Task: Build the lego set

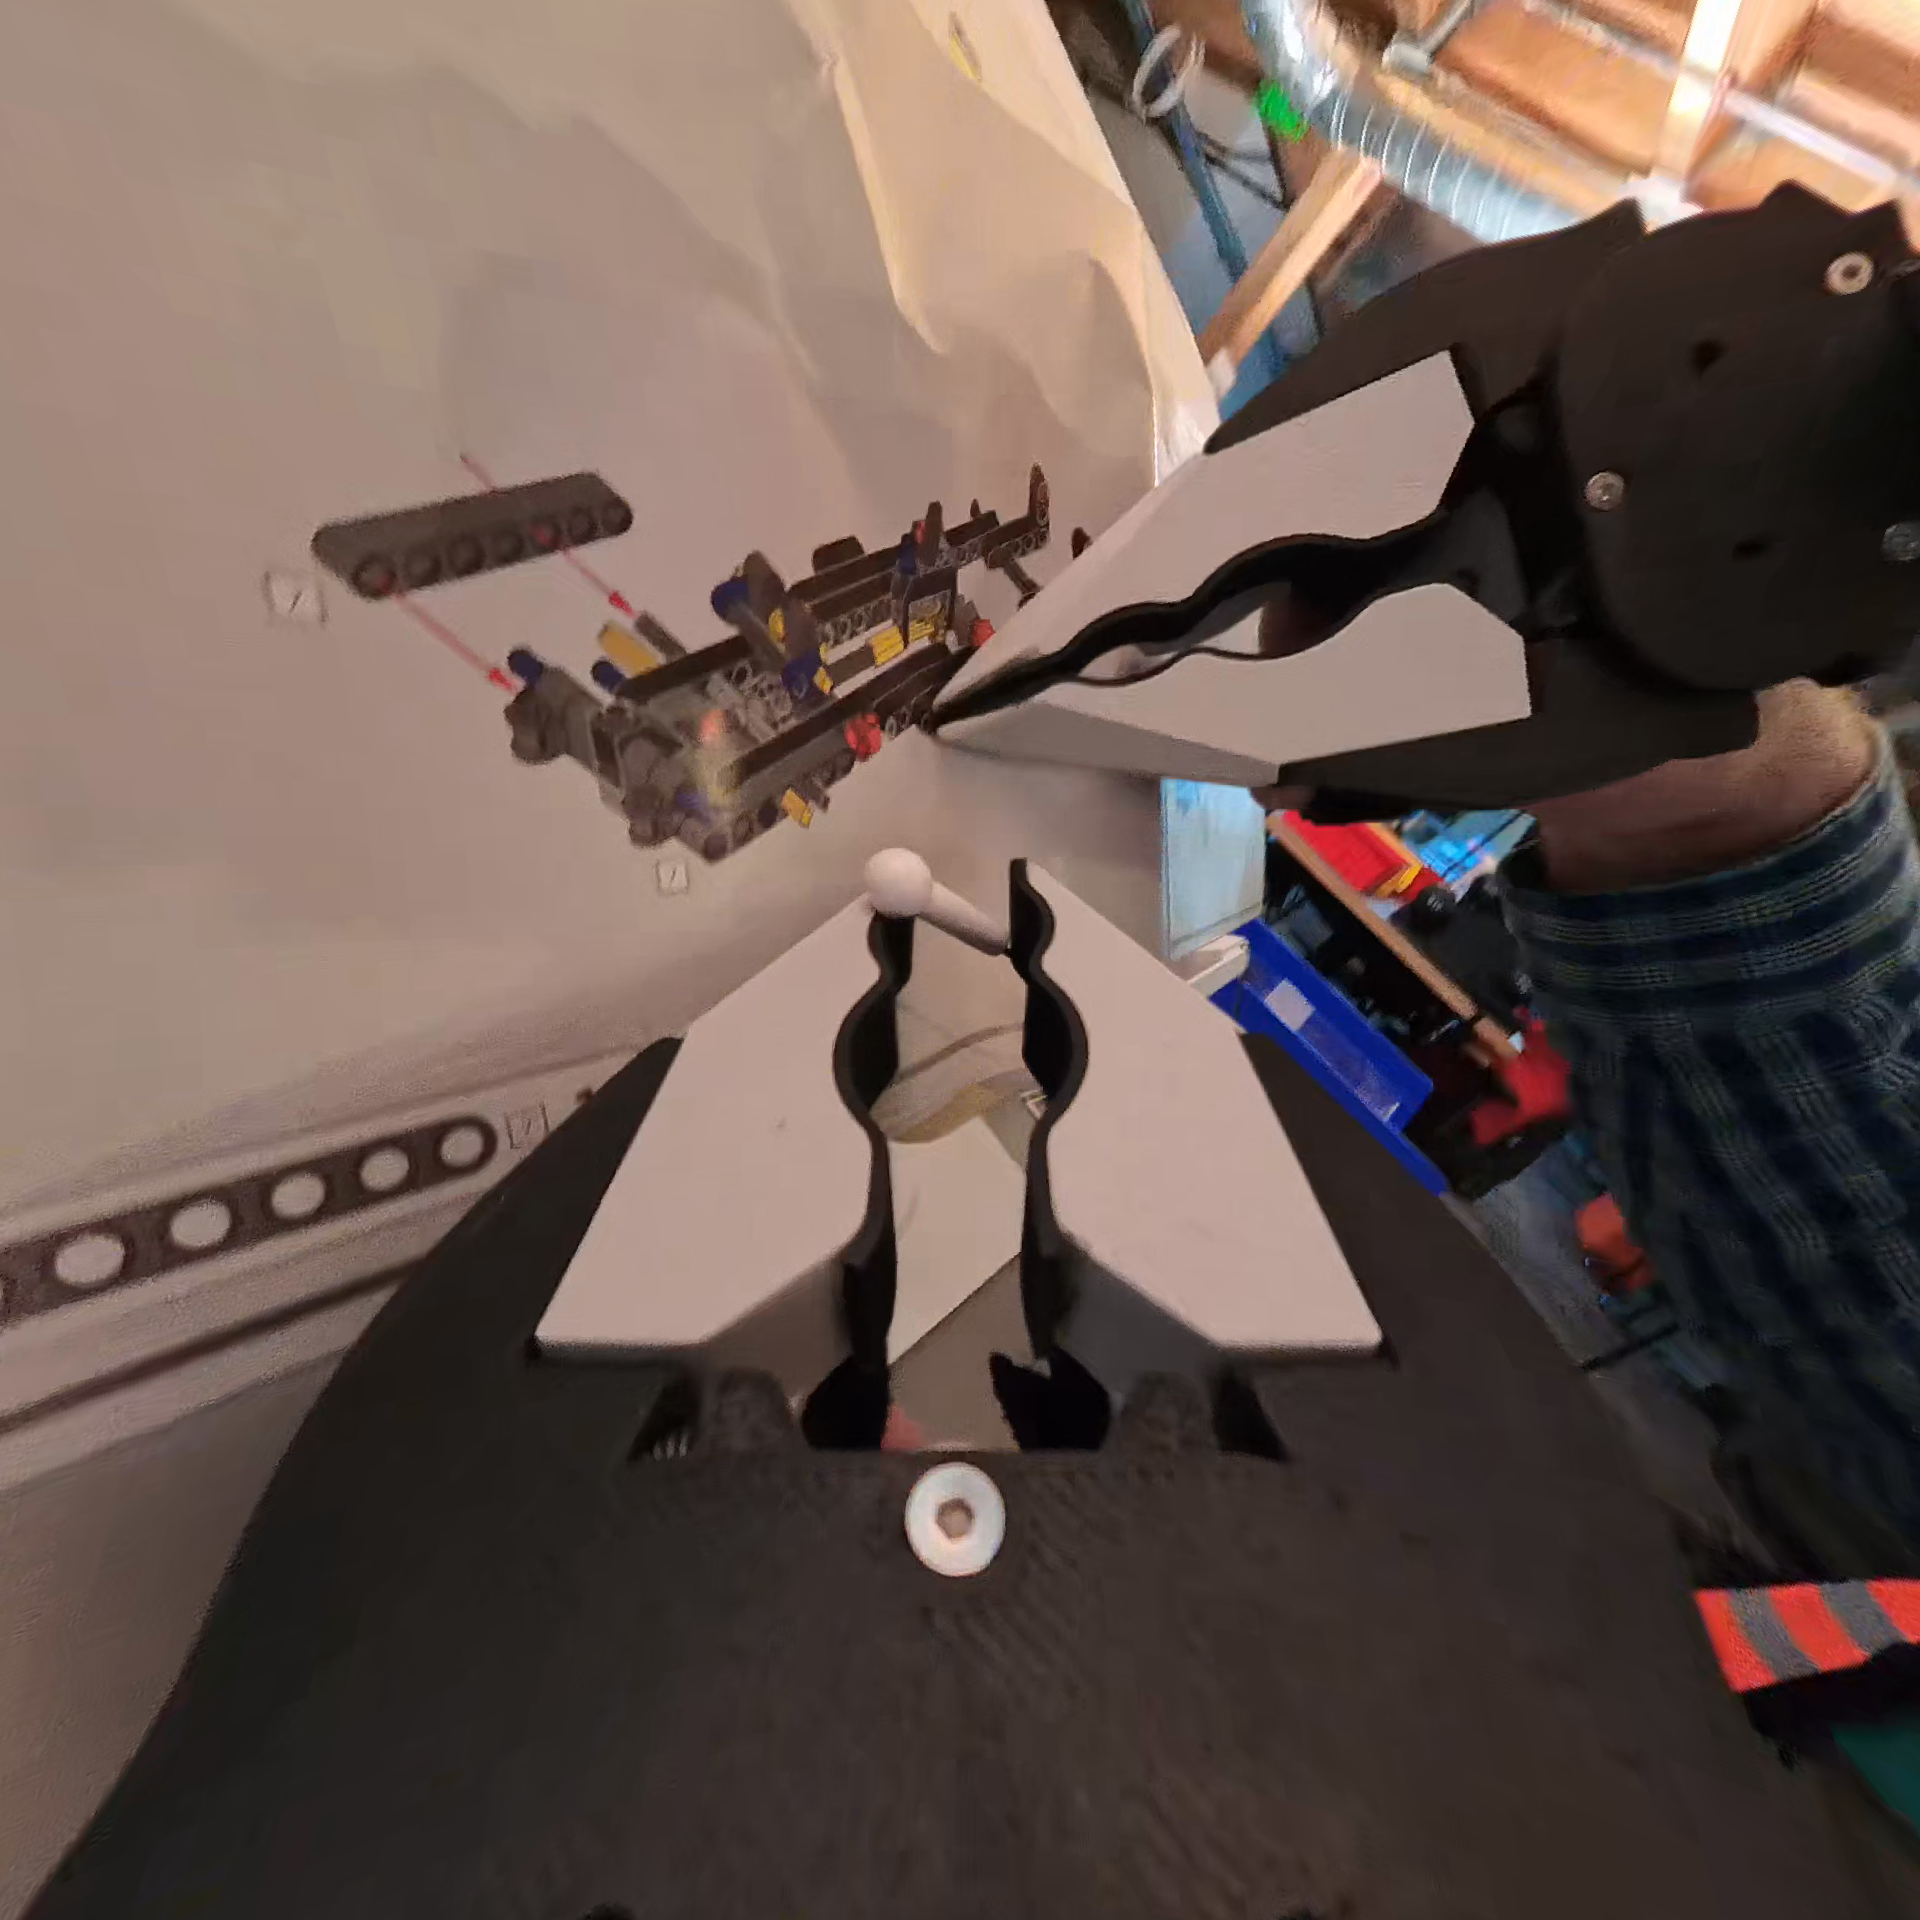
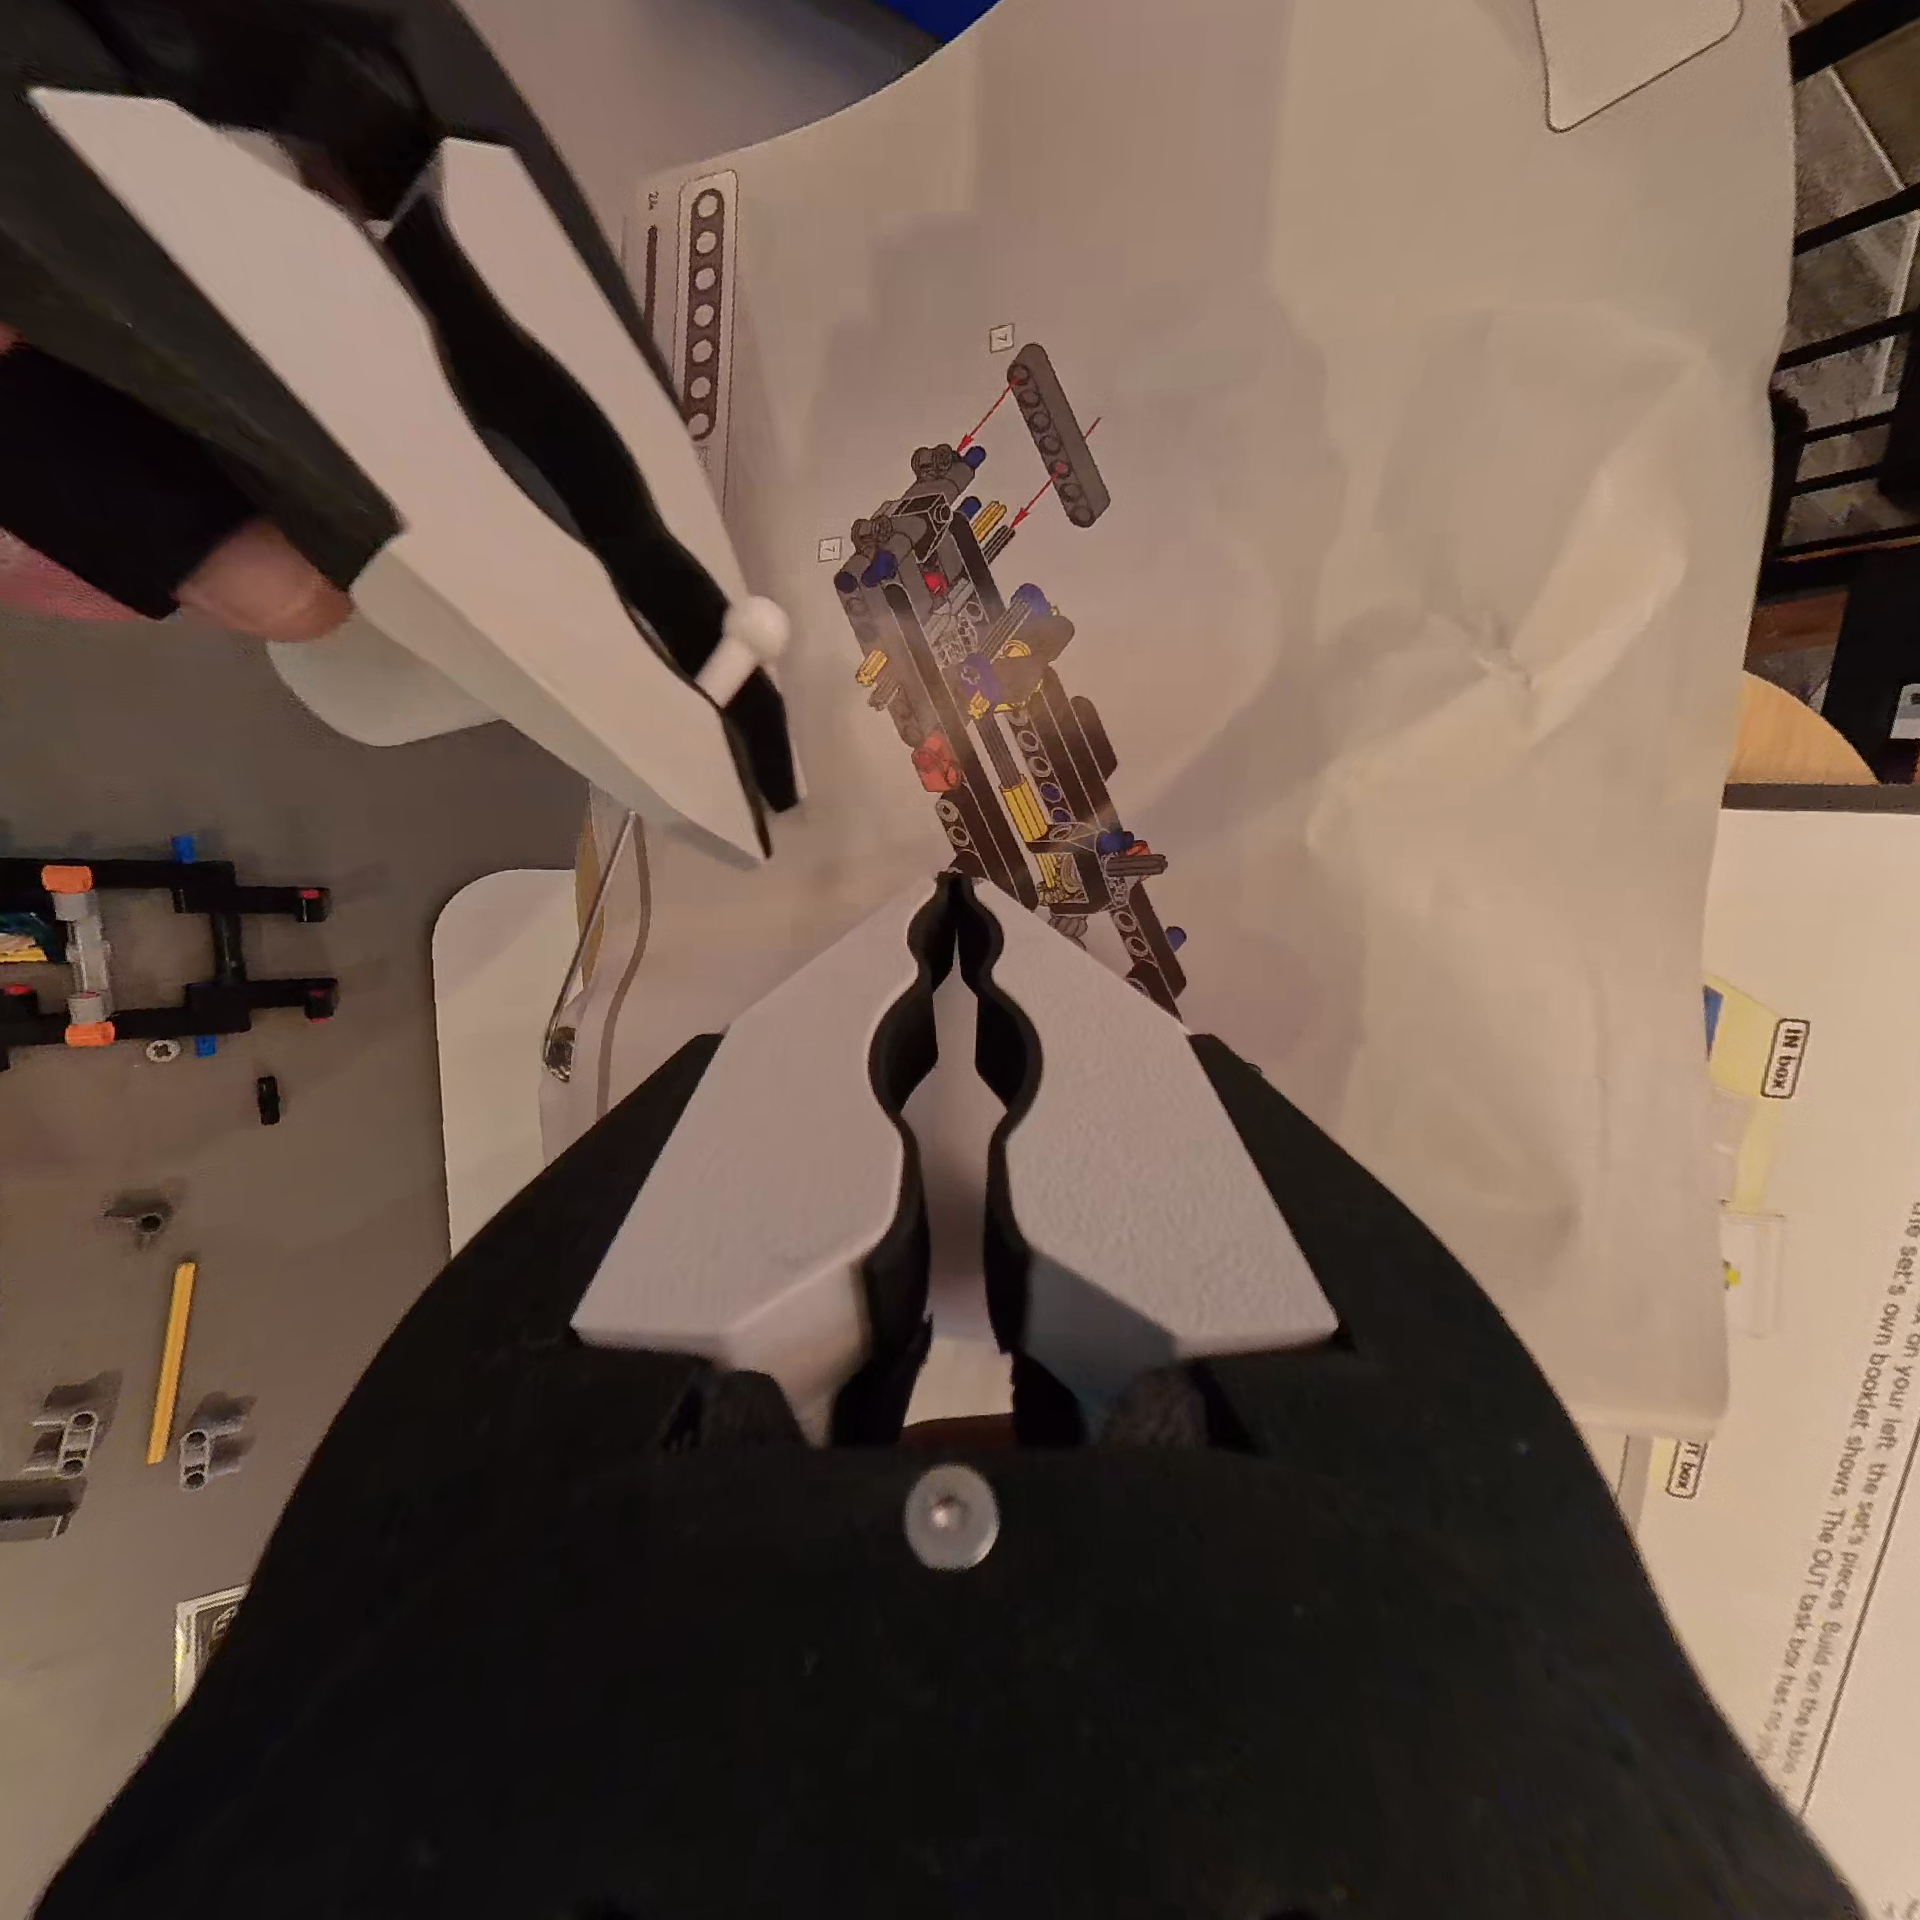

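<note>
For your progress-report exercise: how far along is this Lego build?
Done: a partial black frame lies on the table. In hand: the left gripper holds a small white ball pin; the right gripper pinches the instruction page. Left: loose grey connectors and a yellow axle remain unattached.

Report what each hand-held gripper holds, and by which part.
The left hand-held gripper pinches a small white ball-ended pin by its shaft, ball sticking out. The right hand-held gripper is shut on the instruction page, at its lower edge.

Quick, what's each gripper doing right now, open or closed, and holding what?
Left gripper: shut on a small white ball pin.
Right gripper: shut on the booklet page.
</note>
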